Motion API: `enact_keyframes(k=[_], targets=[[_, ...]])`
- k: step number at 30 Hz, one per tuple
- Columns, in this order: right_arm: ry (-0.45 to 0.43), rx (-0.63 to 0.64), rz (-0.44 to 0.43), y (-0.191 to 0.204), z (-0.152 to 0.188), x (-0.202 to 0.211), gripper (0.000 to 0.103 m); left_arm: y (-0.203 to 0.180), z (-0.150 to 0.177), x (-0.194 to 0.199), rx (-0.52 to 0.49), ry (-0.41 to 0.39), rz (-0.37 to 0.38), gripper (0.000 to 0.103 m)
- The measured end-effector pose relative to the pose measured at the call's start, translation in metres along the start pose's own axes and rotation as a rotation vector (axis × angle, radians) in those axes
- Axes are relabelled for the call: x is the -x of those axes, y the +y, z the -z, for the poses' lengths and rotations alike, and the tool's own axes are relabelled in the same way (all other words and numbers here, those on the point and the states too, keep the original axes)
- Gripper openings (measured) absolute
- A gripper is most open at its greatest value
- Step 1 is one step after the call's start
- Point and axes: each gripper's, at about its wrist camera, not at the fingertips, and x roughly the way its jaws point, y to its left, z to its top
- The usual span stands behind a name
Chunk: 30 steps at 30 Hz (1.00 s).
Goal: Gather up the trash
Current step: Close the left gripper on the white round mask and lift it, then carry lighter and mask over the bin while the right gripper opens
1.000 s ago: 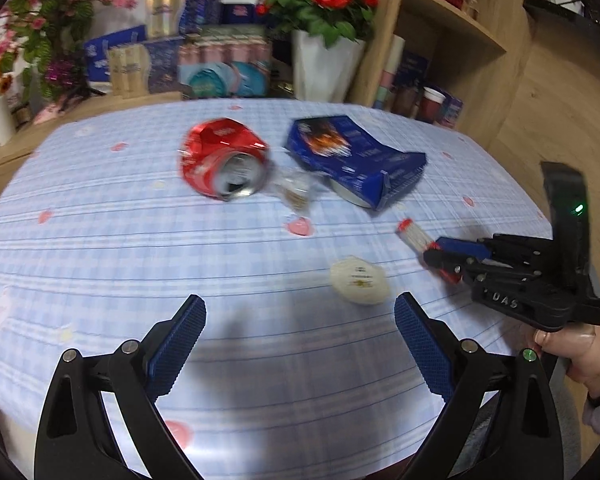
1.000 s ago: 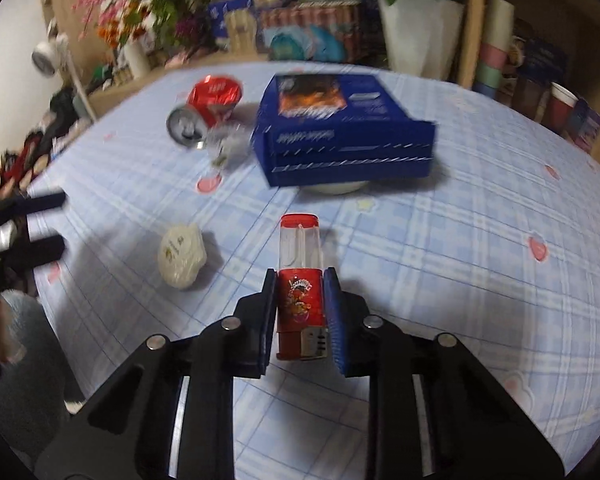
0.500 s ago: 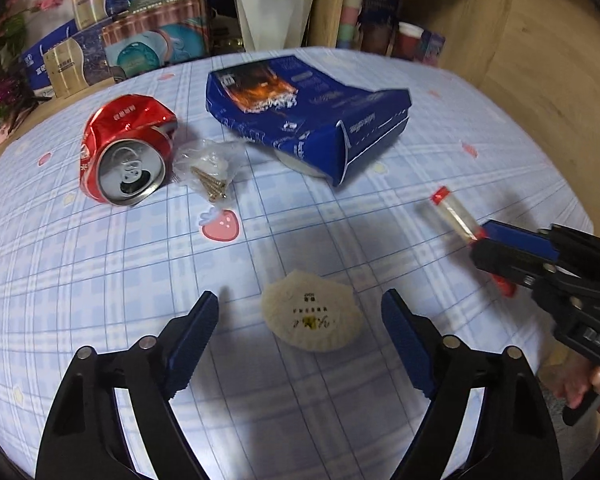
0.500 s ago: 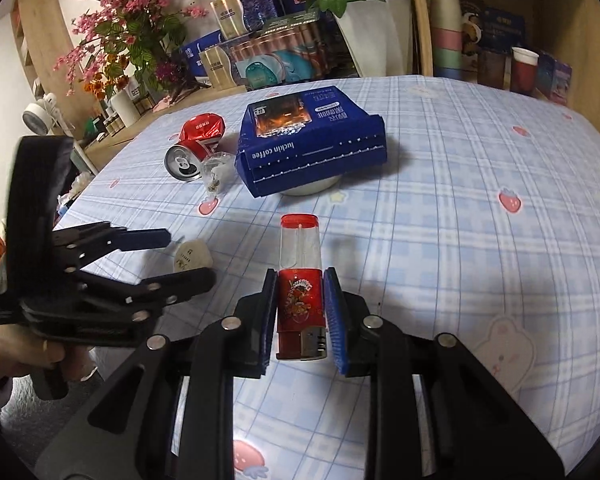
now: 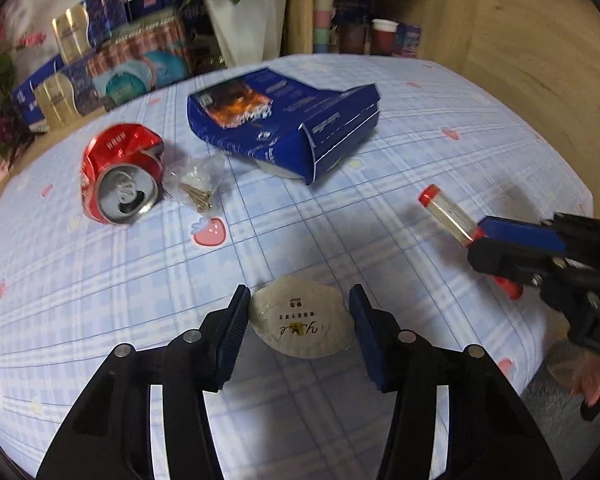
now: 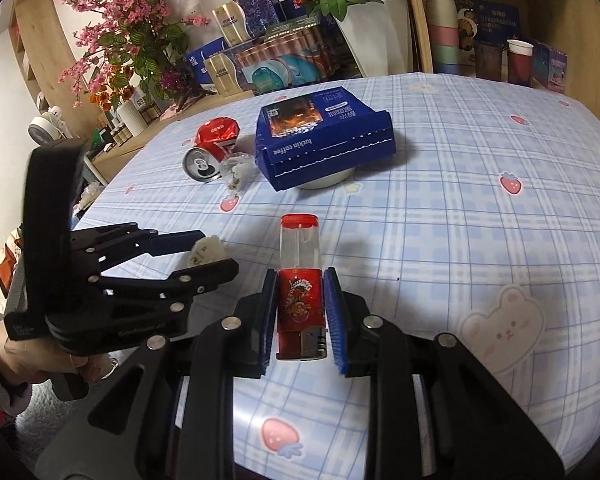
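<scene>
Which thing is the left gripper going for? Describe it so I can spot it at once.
On the blue checked tablecloth, look at the near edge, well in front of the blue coffee box and crushed red can. Between the pads of the left gripper, whose jaws have just been closing, lies a wrapped soap: the only pale, round, shell-like packet, with a small printed label.

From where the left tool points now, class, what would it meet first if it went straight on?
The wrapped soap, already between the left tool fingers, whose jaws have just been closing; beneath it the tablecloth. Contact isn't clear.
</scene>
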Motion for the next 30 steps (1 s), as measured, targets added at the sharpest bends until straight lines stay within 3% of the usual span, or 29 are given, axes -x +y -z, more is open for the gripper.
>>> enact_keyframes(k=[9, 16, 30], targets=[[-0.037, -0.003, -0.02, 0.017, 0.002, 0.028, 0.026, 0.018, 0.013, 0.069, 0.107, -0.088, 0.057, 0.05], [-0.044, 0.024, -0.038, 0.039, 0.013, 0.06, 0.026, 0.031, 0.041, 0.133, 0.203, -0.166, 0.083, 0.05], [-0.008, 0.067, -0.073, 0.091, 0.053, 0.097, 0.026, 0.036, 0.099, 0.218, 0.263, -0.262, 0.105, 0.05]])
